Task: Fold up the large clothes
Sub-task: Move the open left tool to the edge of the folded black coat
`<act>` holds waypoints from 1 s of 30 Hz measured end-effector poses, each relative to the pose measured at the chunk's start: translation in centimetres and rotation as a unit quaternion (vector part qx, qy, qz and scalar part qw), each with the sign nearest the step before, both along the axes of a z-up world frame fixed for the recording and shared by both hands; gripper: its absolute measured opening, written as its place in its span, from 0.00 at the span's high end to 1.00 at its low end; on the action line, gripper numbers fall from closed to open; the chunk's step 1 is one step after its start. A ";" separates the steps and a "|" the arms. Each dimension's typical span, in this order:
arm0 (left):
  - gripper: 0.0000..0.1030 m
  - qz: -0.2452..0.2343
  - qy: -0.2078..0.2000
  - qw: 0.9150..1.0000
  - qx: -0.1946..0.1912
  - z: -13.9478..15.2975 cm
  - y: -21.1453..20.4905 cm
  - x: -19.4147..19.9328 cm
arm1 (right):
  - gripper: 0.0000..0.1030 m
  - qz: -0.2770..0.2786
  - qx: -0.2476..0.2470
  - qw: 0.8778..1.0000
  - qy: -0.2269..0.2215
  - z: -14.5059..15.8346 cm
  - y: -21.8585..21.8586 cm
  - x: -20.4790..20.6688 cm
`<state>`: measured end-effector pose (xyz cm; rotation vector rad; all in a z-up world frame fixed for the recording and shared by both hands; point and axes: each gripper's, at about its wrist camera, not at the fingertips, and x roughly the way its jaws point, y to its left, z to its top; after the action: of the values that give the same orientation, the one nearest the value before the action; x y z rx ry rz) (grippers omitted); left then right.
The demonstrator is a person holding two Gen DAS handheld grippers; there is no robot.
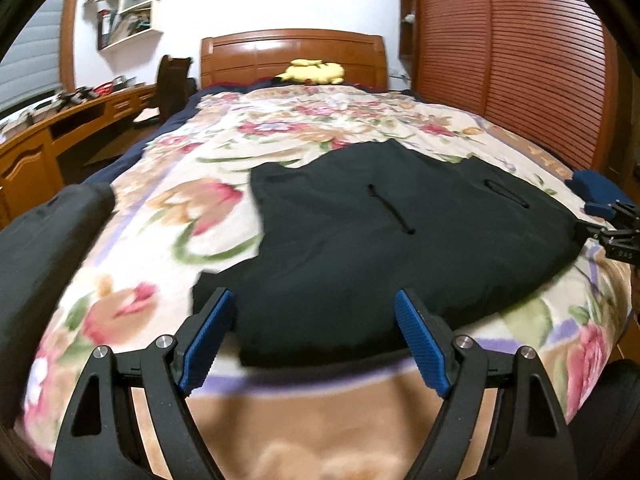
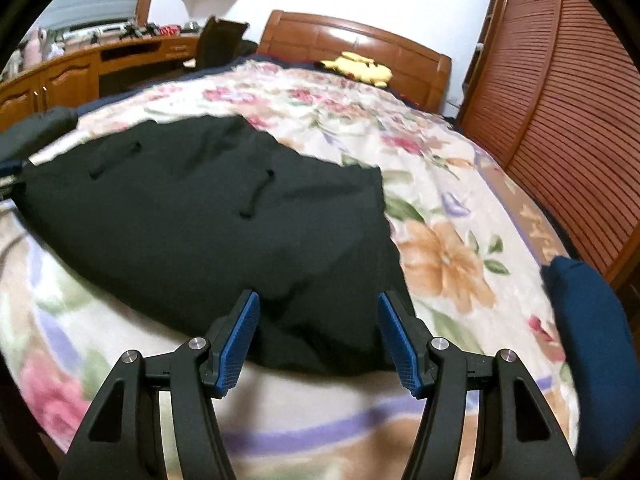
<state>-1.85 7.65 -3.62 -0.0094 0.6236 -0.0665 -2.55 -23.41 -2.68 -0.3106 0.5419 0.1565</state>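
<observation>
A large black garment point(image 1: 360, 248) with dark cords on it lies spread on the floral blanket point(image 1: 192, 216) of a bed. My left gripper point(image 1: 313, 294) hovers open over the garment's near edge, and no cloth is pinched between its blue pads point(image 1: 212, 340). At the garment's right corner, the right gripper point(image 1: 612, 228) shows at the frame's edge. In the right wrist view the black garment point(image 2: 208, 216) fills the middle-left. My right gripper point(image 2: 318, 296) stands open above its near right corner, and the pads point(image 2: 400, 340) do not press on it.
A dark grey bundle point(image 1: 44, 248) lies at the bed's left edge and a blue one point(image 2: 588, 320) at its right edge. A yellow plush toy point(image 1: 314, 72) sits by the wooden headboard point(image 1: 292, 56). A wooden desk point(image 1: 60, 132) stands on the left and a slatted wardrobe point(image 1: 520, 72) on the right.
</observation>
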 end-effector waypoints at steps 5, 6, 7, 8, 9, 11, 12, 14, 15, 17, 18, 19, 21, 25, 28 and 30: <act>0.19 0.025 0.017 0.999 -0.013 -0.3 1.4 -0.1 | 0.38 0.030 0.020 0.999 -0.015 1.0 2.0 0.0; 0.19 0.027 0.019 0.999 -0.015 -0.2 1.5 -0.3 | 0.38 0.038 0.026 0.999 -0.017 1.1 2.5 0.0; 0.19 0.030 0.022 0.999 -0.015 -0.2 1.6 -0.3 | 0.38 0.045 0.032 0.998 -0.019 1.2 2.9 0.0; 0.19 0.033 0.023 0.999 -0.009 -0.1 1.6 -0.4 | 0.38 0.051 0.037 0.998 -0.020 1.2 3.1 -0.3; 0.19 0.035 0.024 0.999 -0.002 0.0 1.6 -0.6 | 0.38 0.058 0.043 0.997 -0.019 1.2 3.4 -0.4; 0.19 0.040 0.027 0.999 0.007 0.3 1.8 -1.1 | 0.38 0.073 0.057 0.996 -0.015 0.9 3.9 -0.4; 0.19 0.041 0.029 0.999 0.007 0.5 2.0 -1.3 | 0.38 0.080 0.063 0.995 -0.011 0.8 4.0 -0.1; 0.19 0.044 0.032 0.998 0.006 1.0 2.2 -1.2 | 0.38 0.091 0.071 0.993 -0.005 0.4 4.2 0.7; 0.19 0.048 0.033 0.998 0.006 1.2 2.3 -1.2 | 0.38 0.094 0.072 0.993 -0.002 0.3 4.3 1.1; 0.19 0.052 0.033 0.998 0.005 1.6 2.5 -1.2 | 0.38 0.097 0.073 0.993 0.000 -0.1 4.5 1.6; 0.19 0.054 0.035 0.998 0.003 1.6 2.7 -1.2 | 0.38 0.098 0.076 0.992 0.003 -0.4 4.5 1.7; 0.19 0.054 0.037 0.998 0.001 1.6 2.8 -1.1 | 0.38 0.099 0.082 0.992 0.007 -0.6 4.4 2.0; 0.19 0.052 0.040 0.998 -0.005 1.6 2.9 -0.8 | 0.38 0.100 0.086 0.991 0.012 -1.0 4.0 2.3; 0.19 0.050 0.046 0.998 -0.014 1.3 3.0 0.1 | 0.38 0.096 0.080 0.992 0.023 -1.8 3.6 2.8; 0.19 0.040 0.056 0.997 -0.016 0.5 2.6 1.3 | 0.38 0.098 0.075 0.992 0.027 -1.9 3.6 2.9; 0.19 0.039 0.067 0.997 -0.015 -0.1 2.4 2.0 | 0.38 0.102 0.077 0.991 0.029 -1.7 3.3 2.6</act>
<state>0.16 10.06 -3.76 -0.0670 0.7562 0.0014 0.04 -20.15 -4.41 -0.2110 0.5521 0.4039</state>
